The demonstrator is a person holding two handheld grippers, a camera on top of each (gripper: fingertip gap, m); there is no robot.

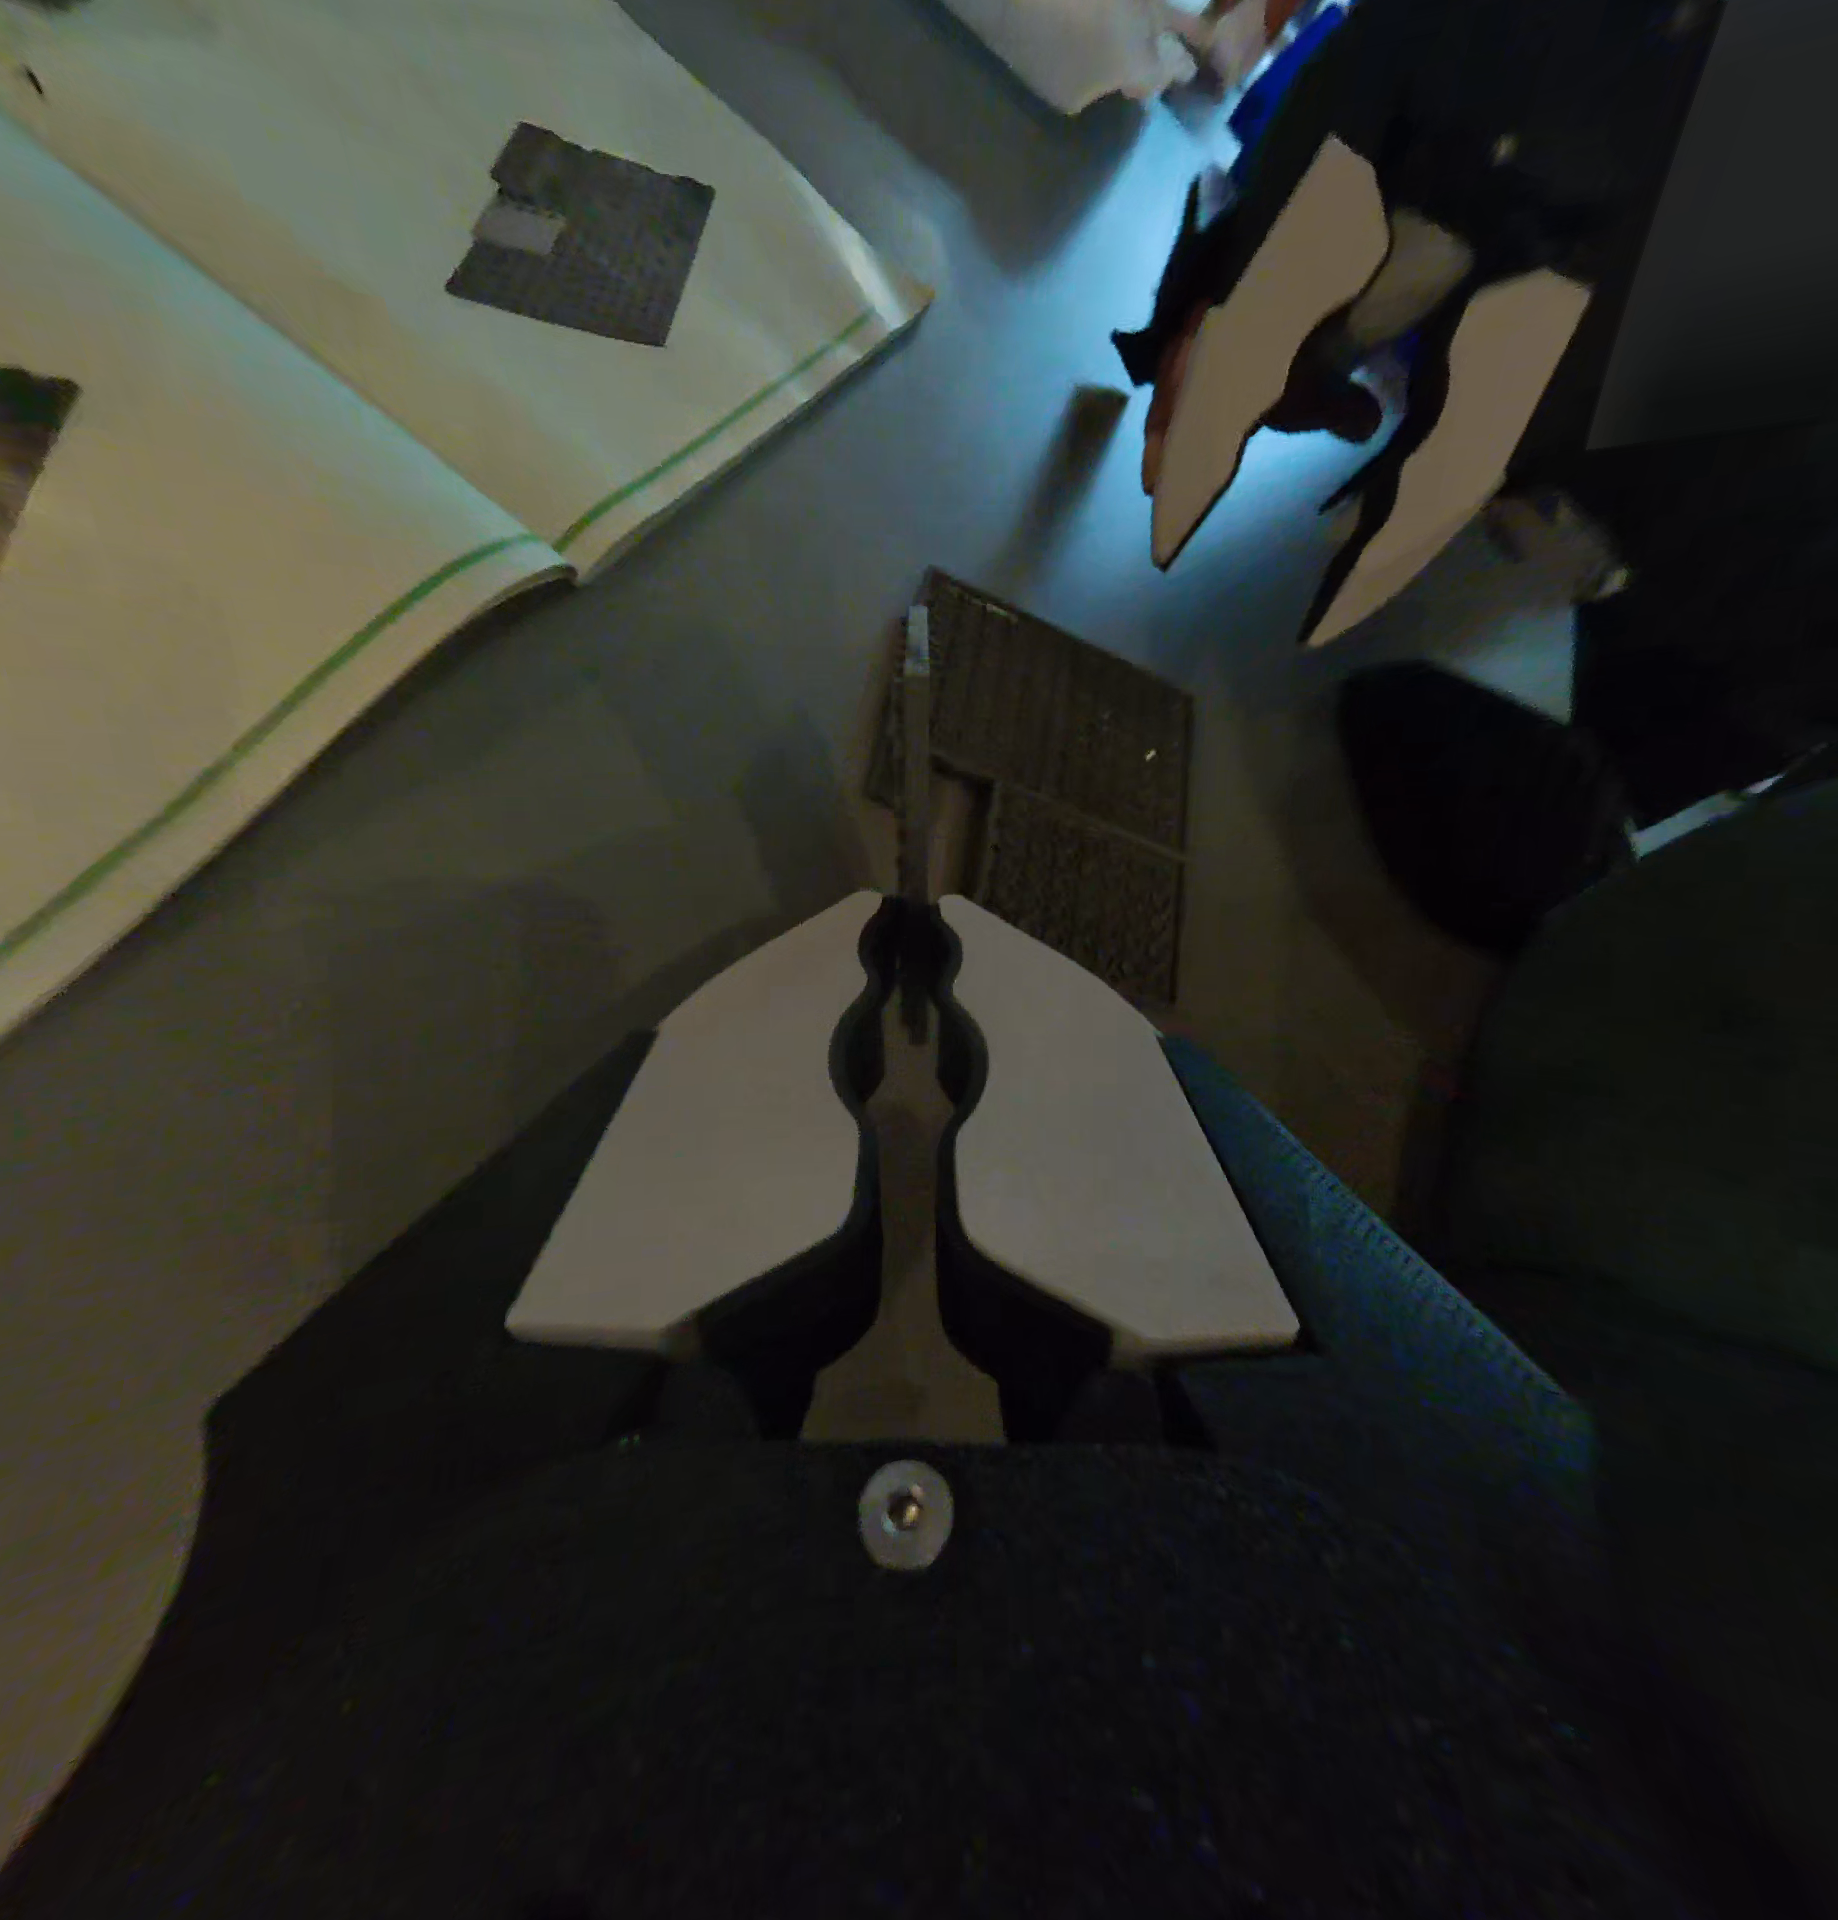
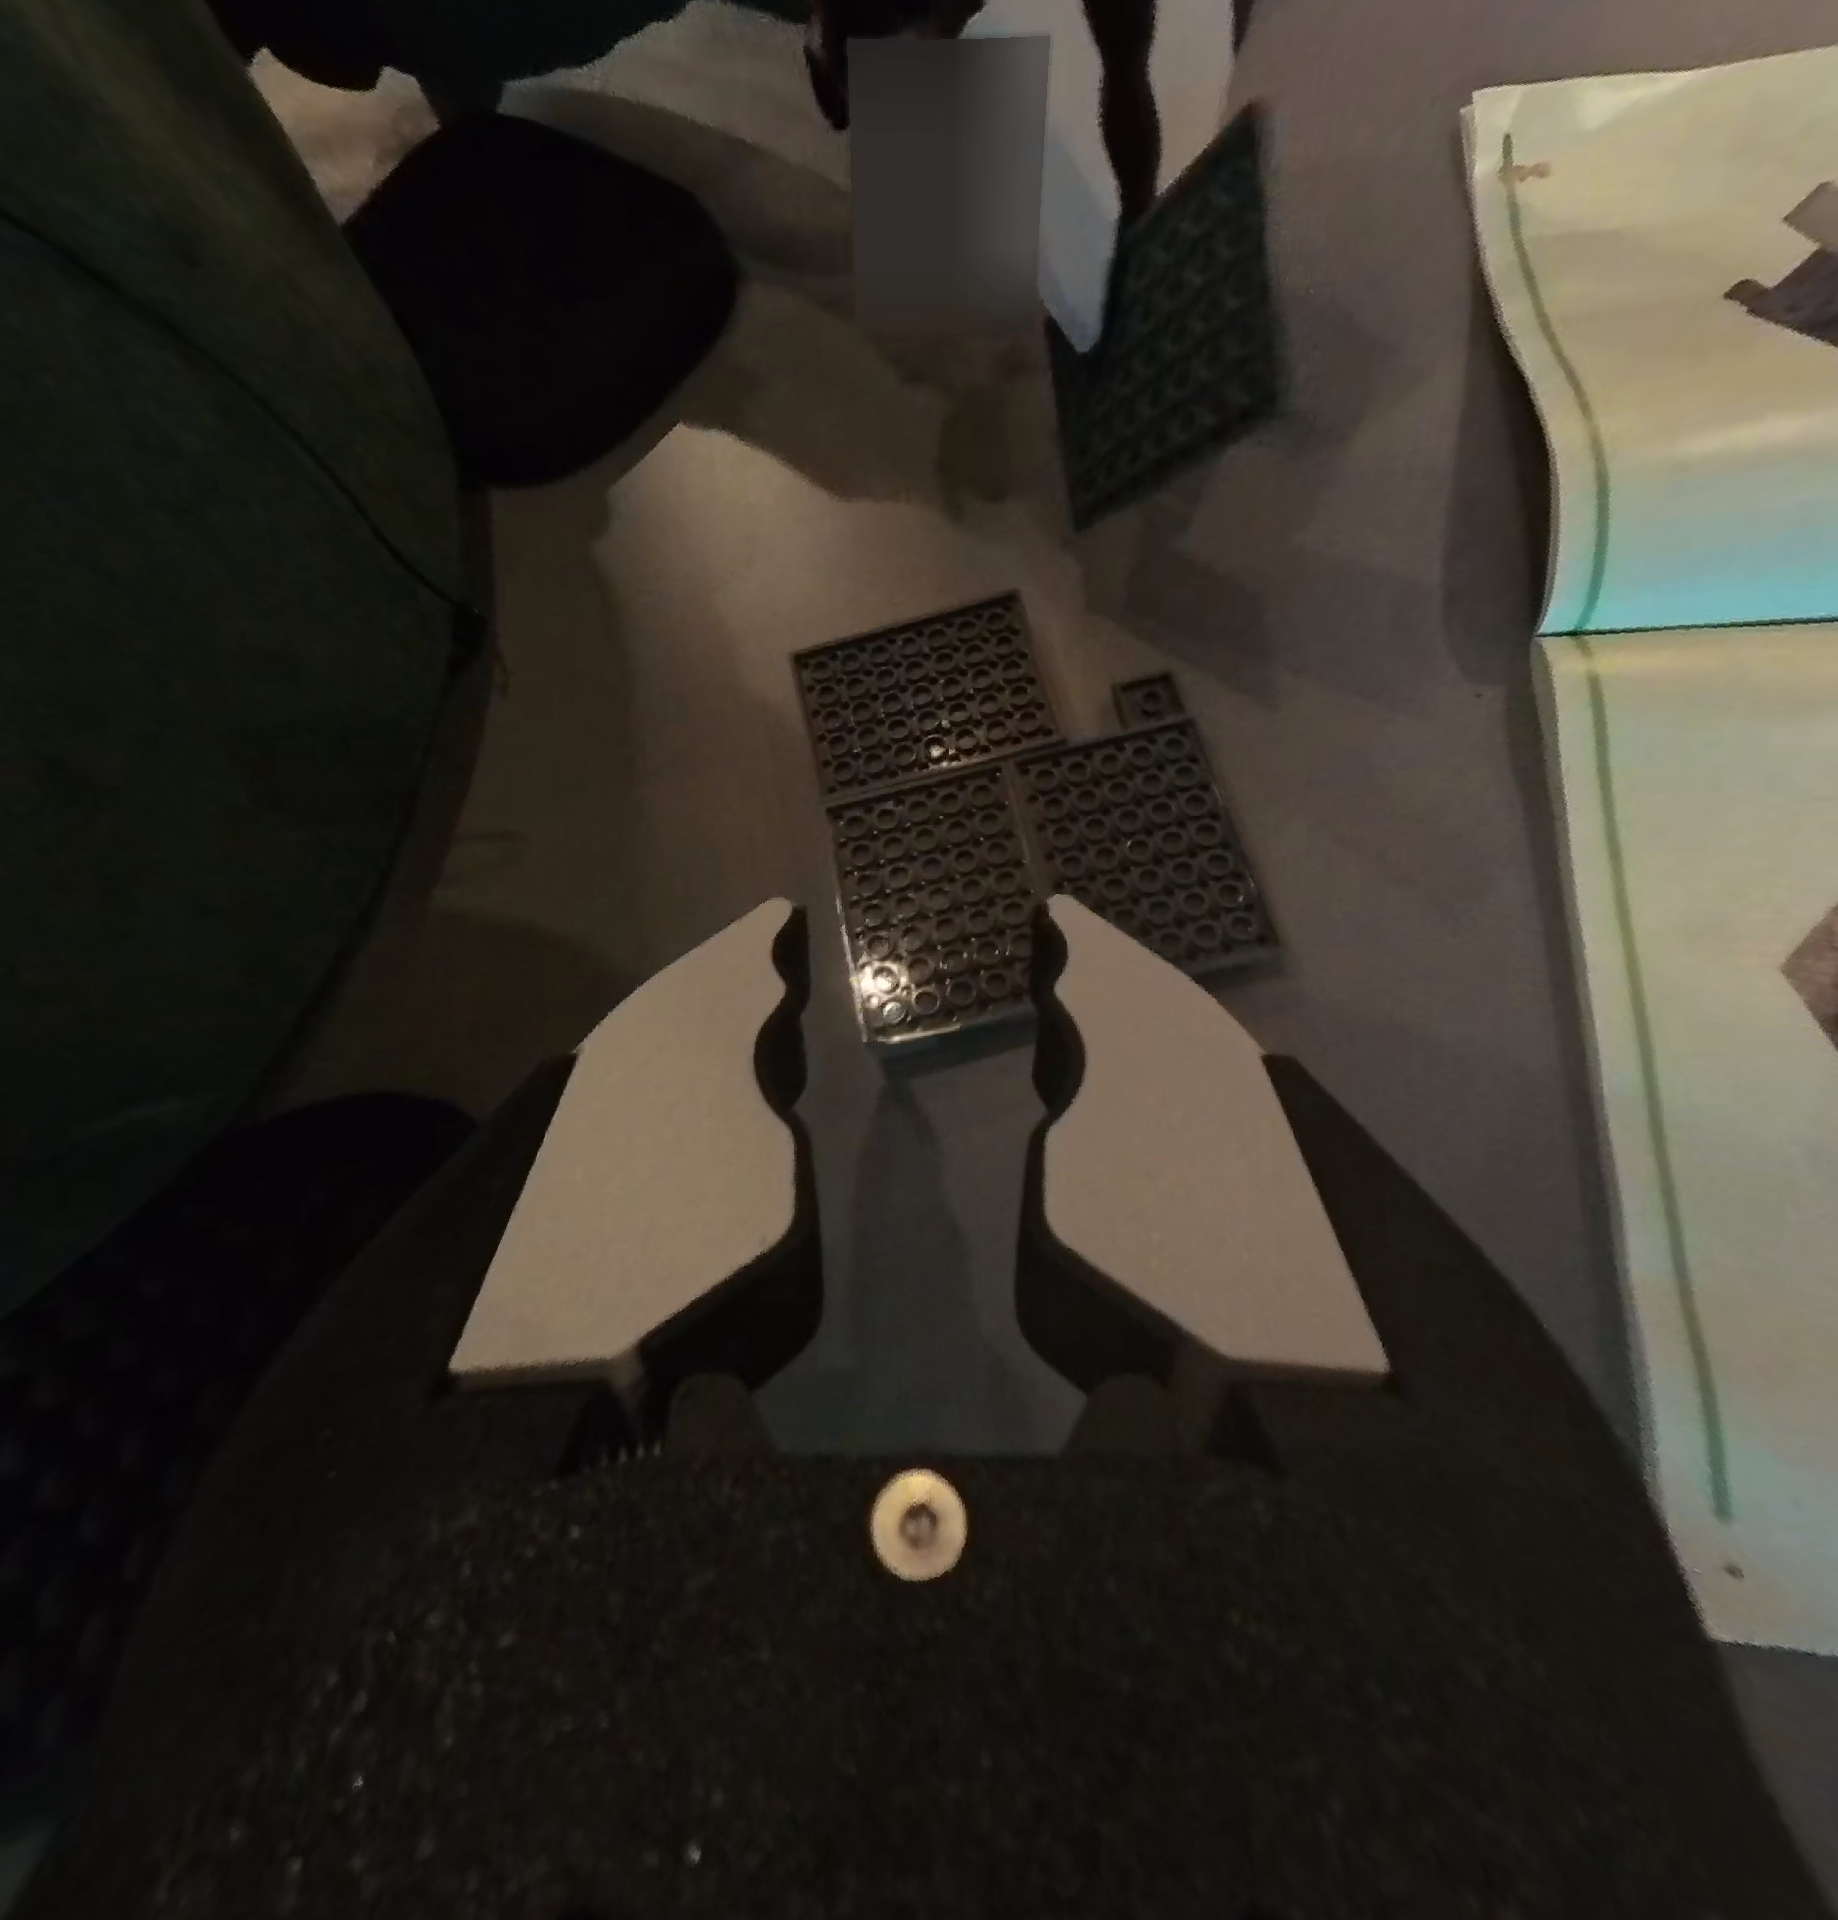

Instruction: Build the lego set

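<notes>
My left gripper [image 1: 910, 914] is shut on the edge of a dark grey square lego plate [image 1: 915, 727], held upright and edge-on above the table. The same plate shows tilted in the right wrist view [image 2: 1169, 322]. Three grey plates [image 2: 936, 904] lie side by side on the grey table, ring-patterned faces up, with one tiny plate [image 2: 1149, 696] beside them. They also show in the left wrist view [image 1: 1081, 769]. My right gripper [image 2: 920, 925] is open and empty, its tips just above the nearest plate. It shows farther off in the left wrist view [image 1: 1247, 582].
An open instruction booklet [image 2: 1704, 416] lies on the right of the table; it shows in the left wrist view [image 1: 375, 364]. A dark green cushion [image 2: 167, 520] and a black round object [image 2: 541, 291] stand to the left. A small brick [image 1: 1097, 416] lies beyond the plates. Tip to tip, the grippers are about 15 cm apart.
</notes>
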